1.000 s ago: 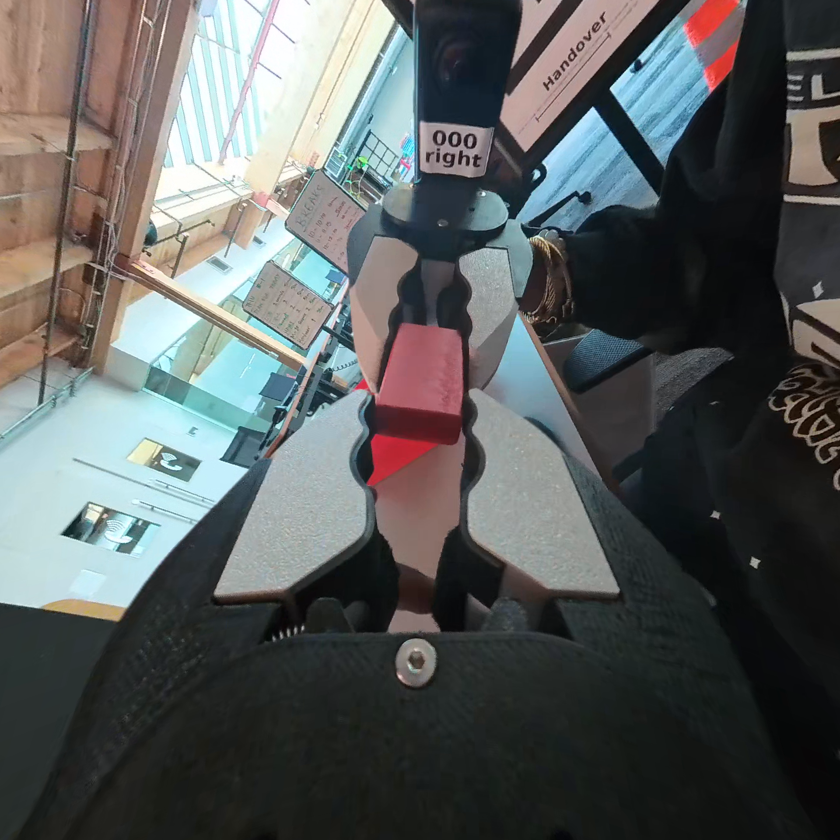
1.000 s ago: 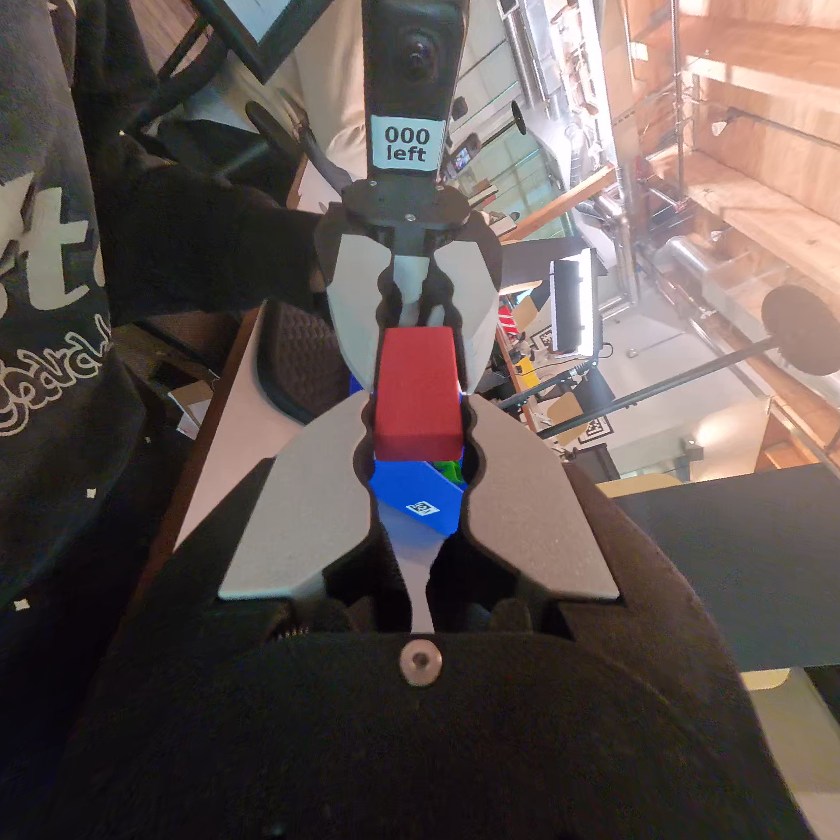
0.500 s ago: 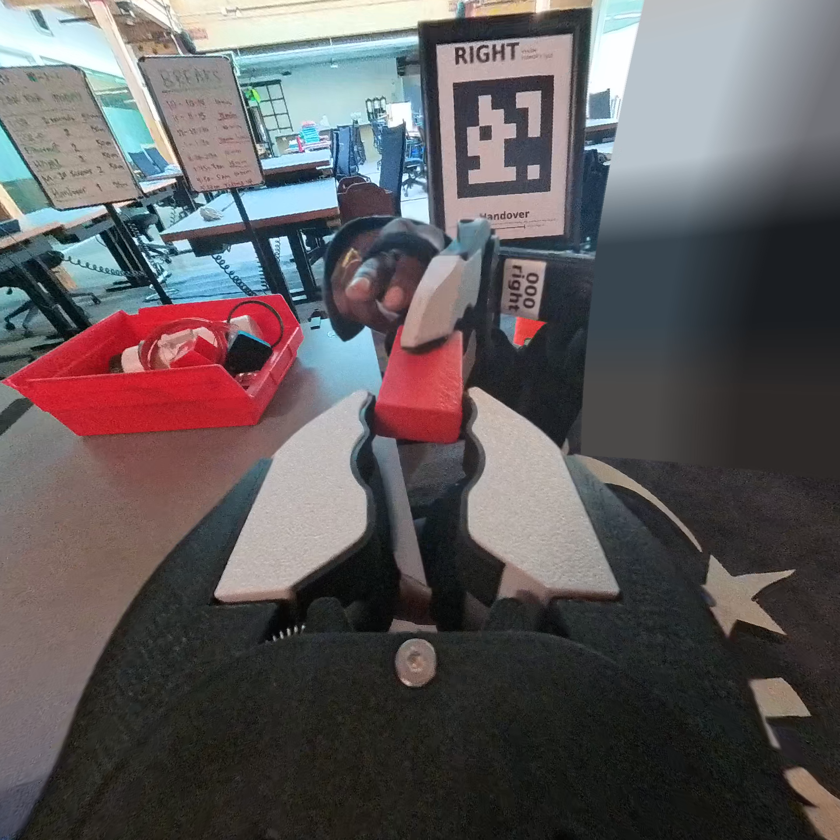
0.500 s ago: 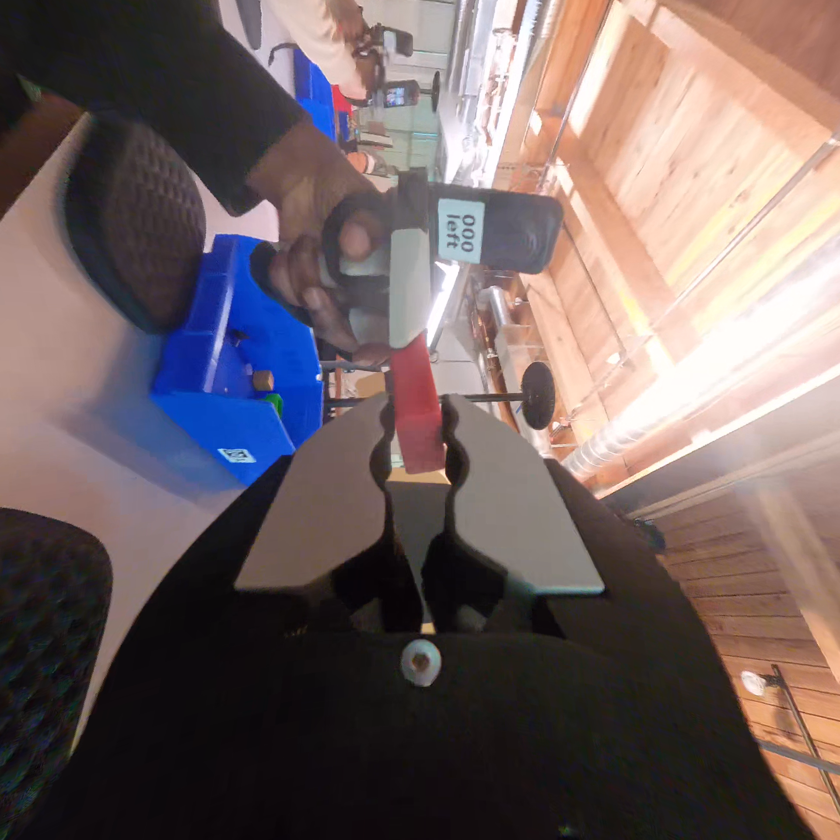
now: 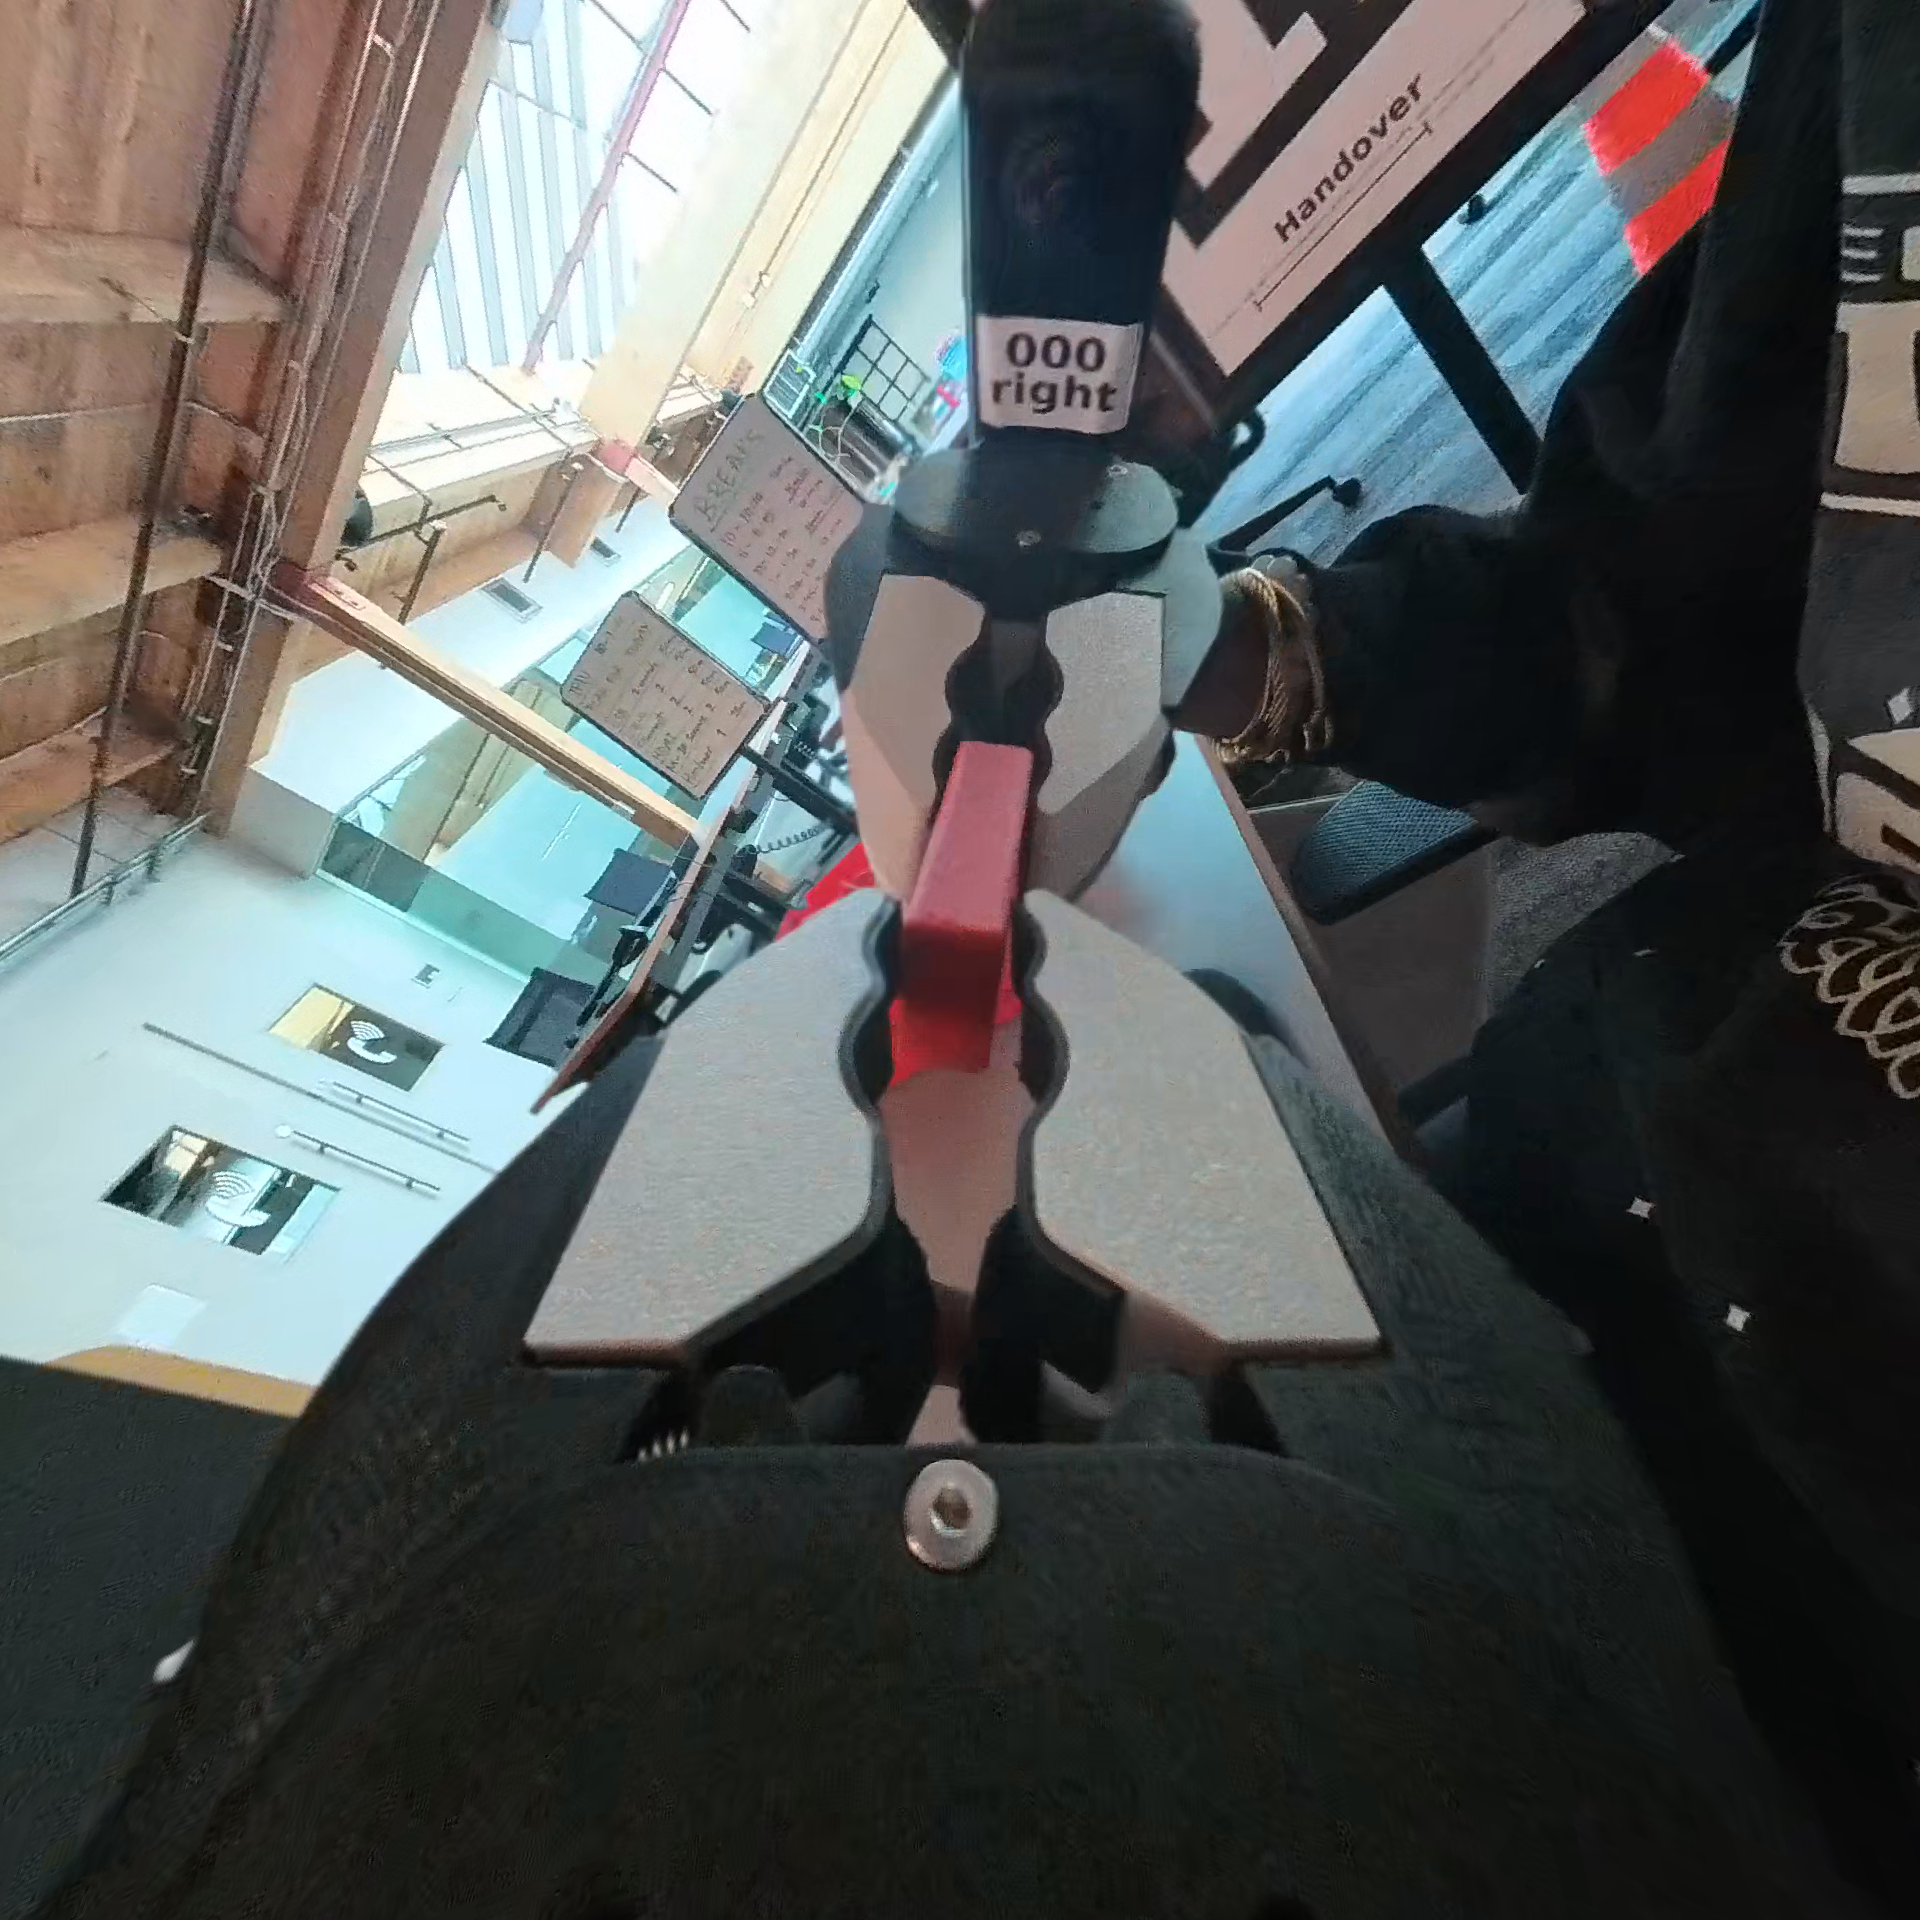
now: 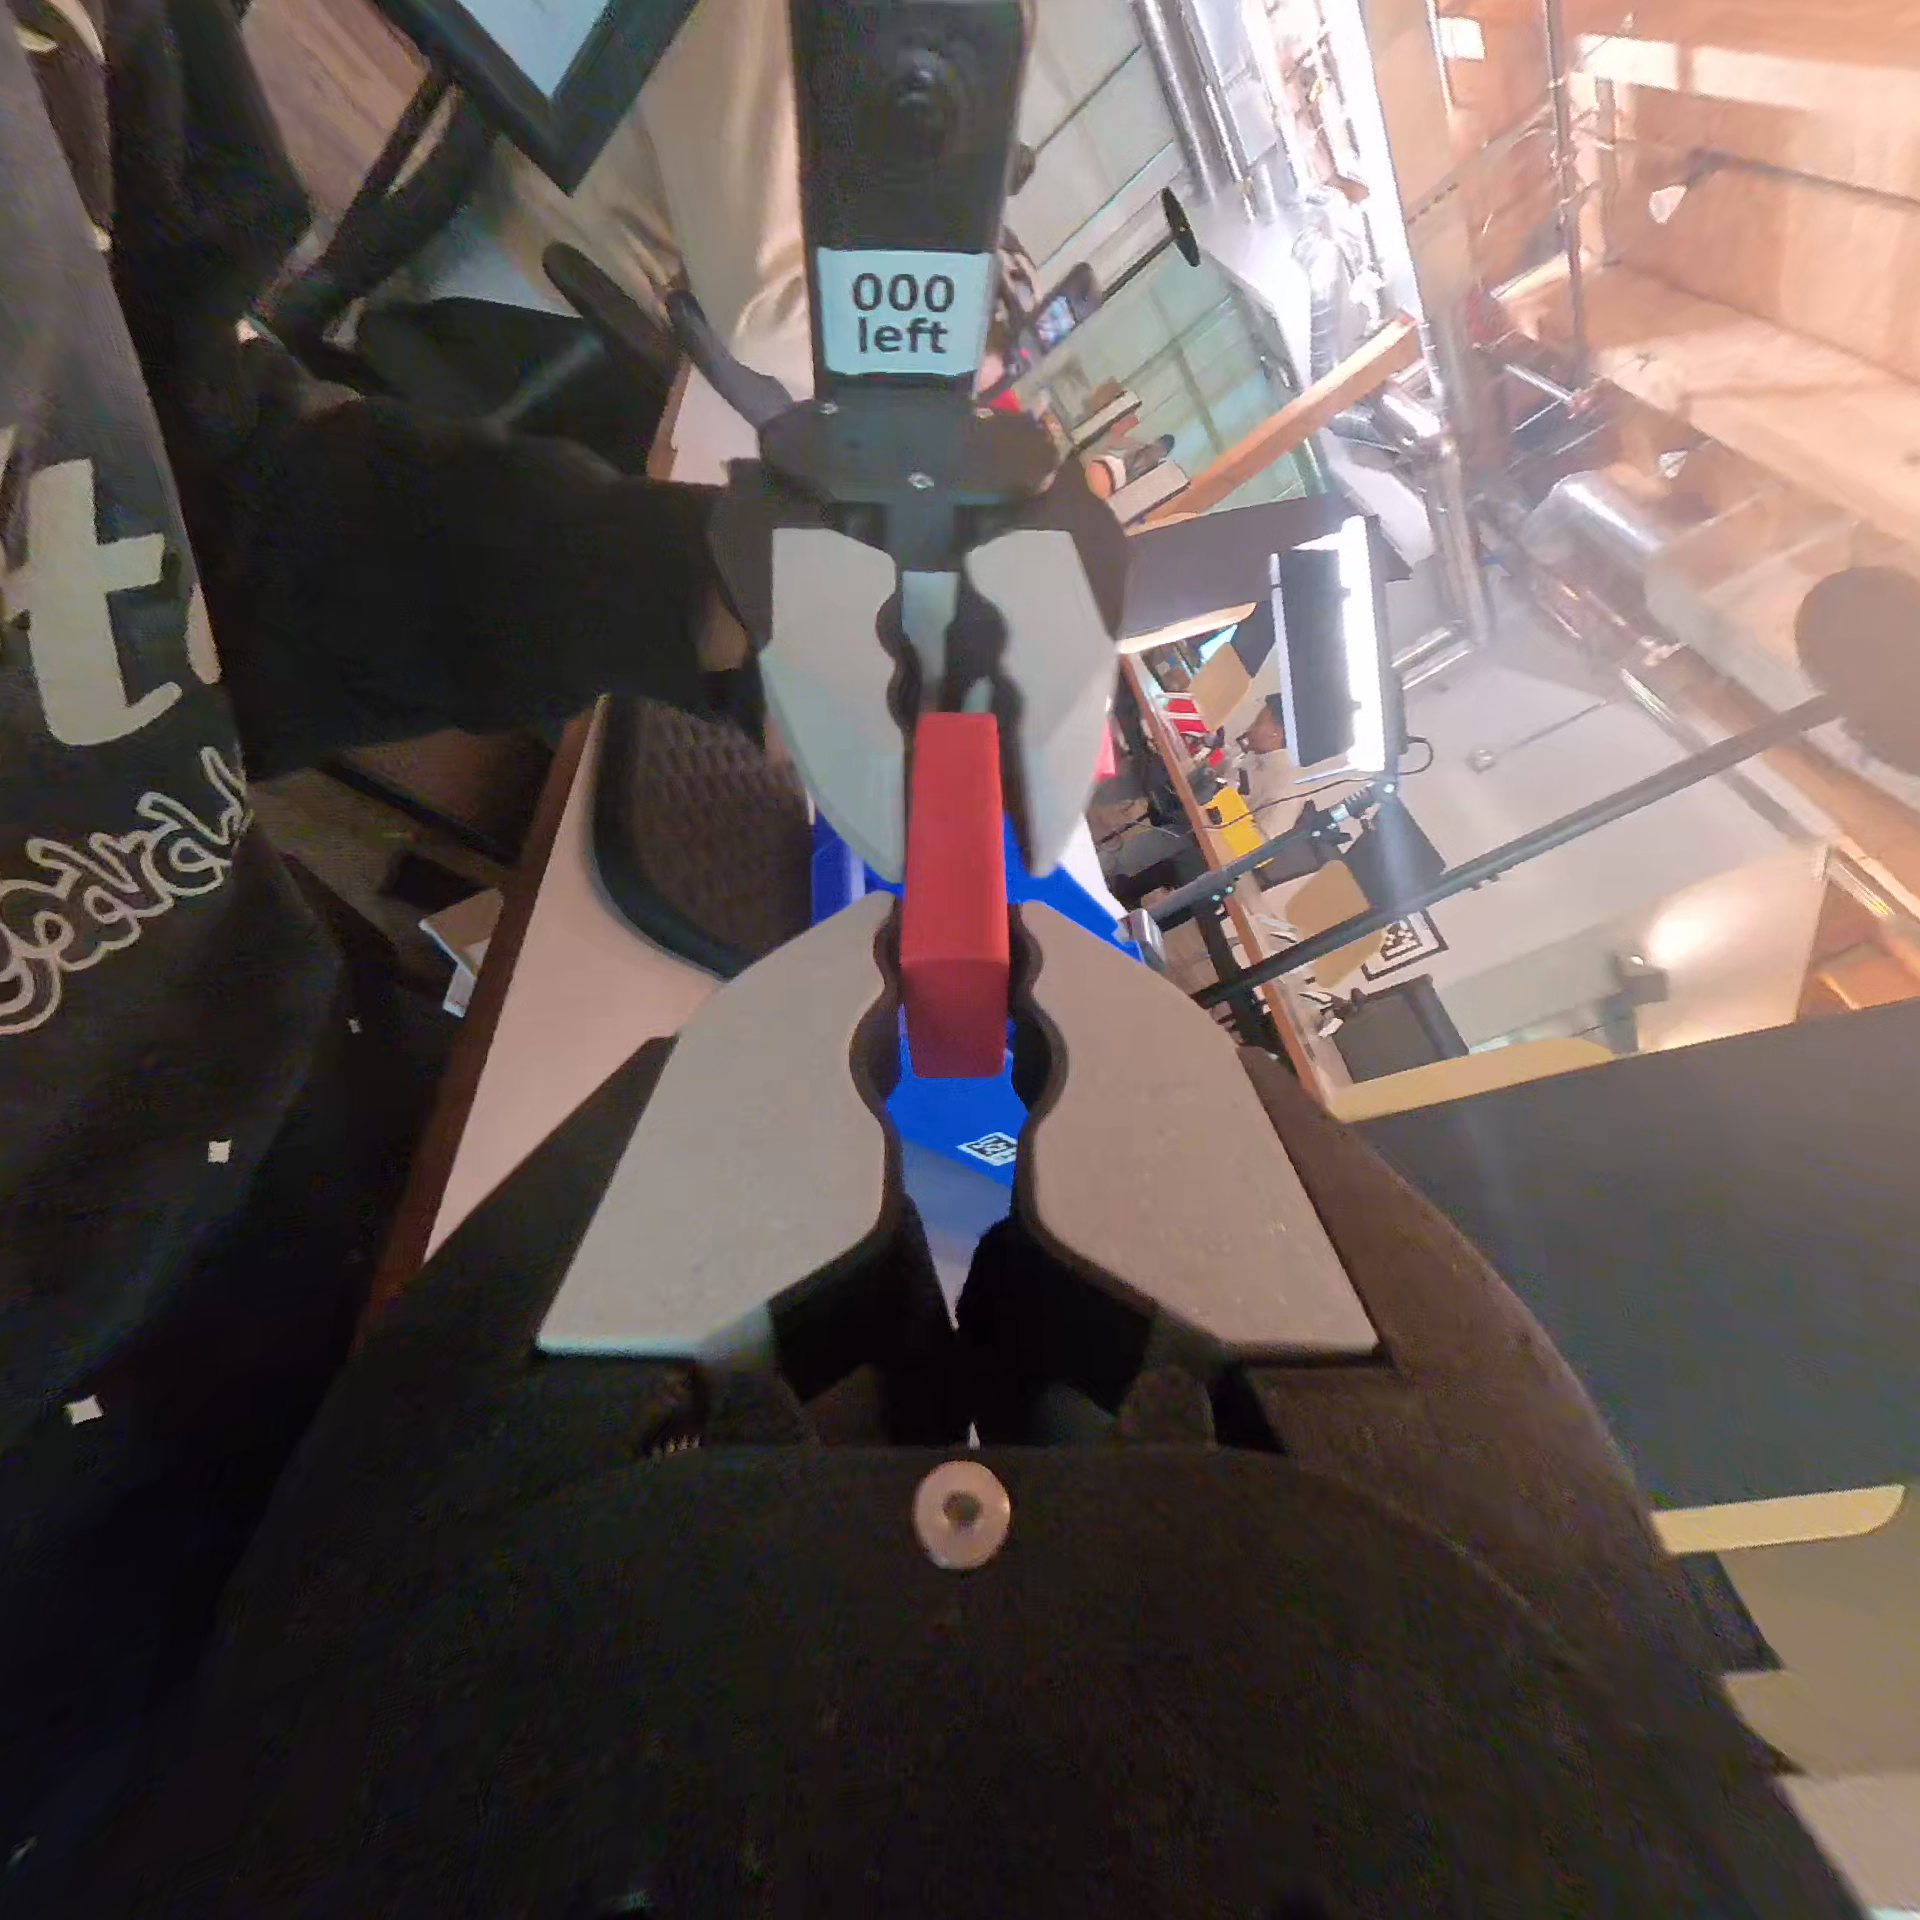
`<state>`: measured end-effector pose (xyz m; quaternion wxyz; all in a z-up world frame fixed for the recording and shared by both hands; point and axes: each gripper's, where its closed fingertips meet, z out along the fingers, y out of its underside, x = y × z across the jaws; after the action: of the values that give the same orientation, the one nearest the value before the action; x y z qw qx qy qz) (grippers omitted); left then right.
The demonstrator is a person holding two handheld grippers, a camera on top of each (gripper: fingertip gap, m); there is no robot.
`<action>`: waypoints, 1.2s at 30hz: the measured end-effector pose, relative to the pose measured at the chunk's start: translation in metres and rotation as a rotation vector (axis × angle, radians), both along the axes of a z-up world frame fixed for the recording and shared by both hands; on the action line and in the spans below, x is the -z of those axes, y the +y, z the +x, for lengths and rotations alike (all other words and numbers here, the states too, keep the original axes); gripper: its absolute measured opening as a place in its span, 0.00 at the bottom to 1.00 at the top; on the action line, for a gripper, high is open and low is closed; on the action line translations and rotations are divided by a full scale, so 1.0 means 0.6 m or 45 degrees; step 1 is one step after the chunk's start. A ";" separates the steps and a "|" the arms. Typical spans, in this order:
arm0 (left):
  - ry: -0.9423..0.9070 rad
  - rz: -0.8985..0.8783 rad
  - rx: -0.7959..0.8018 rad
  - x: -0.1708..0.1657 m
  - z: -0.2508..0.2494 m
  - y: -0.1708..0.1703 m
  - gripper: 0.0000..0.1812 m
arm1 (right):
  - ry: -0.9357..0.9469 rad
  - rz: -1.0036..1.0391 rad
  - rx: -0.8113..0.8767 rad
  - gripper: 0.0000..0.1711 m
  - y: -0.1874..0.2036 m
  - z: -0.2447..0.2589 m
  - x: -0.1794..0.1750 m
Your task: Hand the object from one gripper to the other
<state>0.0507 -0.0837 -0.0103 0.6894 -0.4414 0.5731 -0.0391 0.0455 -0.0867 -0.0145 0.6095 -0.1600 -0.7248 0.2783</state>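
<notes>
A red rectangular block is held in the air between the two grippers, which face each other tip to tip. In the left wrist view my left gripper is shut on the block's near end, and the right gripper grips its far end. In the right wrist view my right gripper is shut on the near end of the block, and the left gripper clamps the far end. The block shows its narrow side in both views.
A blue bin sits on the pale table below the grippers, beside a black mesh chair back. A person's dark sleeve holds the right gripper. Whiteboards and desks stand farther off. Only a small space, under 4 cm, lies between the two pairs of fingers.
One second ago the block showed its broad face between wider jaws. Both grippers then swung round with it. Now it sits edge-on and both pairs of jaws are closer together.
</notes>
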 end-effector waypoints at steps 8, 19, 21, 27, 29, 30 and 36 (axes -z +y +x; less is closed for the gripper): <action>-0.267 -0.634 0.158 -0.004 -0.001 -0.007 0.09 | 0.288 0.279 0.019 0.25 -0.006 0.015 -0.029; -0.346 -1.057 0.285 0.010 -0.003 -0.012 0.09 | 0.213 0.708 0.171 0.20 -0.005 -0.002 0.005; -0.321 -0.920 0.268 0.007 -0.004 -0.009 0.11 | 0.176 0.609 0.142 0.21 -0.007 -0.001 0.005; -0.178 -0.195 0.133 -0.018 -0.009 -0.016 0.30 | 0.107 0.235 0.045 0.21 -0.004 0.009 -0.009; -0.108 -0.127 0.079 -0.014 -0.007 -0.015 0.30 | 0.097 0.165 0.016 0.21 -0.005 0.010 -0.011; -0.073 -0.095 0.060 -0.011 -0.004 -0.013 0.29 | 0.092 0.139 0.001 0.21 -0.007 0.011 -0.011; -0.002 -0.127 0.016 0.004 -0.001 -0.006 0.20 | 0.067 0.078 -0.032 0.20 -0.013 0.012 -0.011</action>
<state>0.0504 -0.0871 -0.0125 0.6667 -0.4715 0.5727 -0.0722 0.0526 -0.0945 -0.0079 0.6296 -0.1246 -0.7186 0.2678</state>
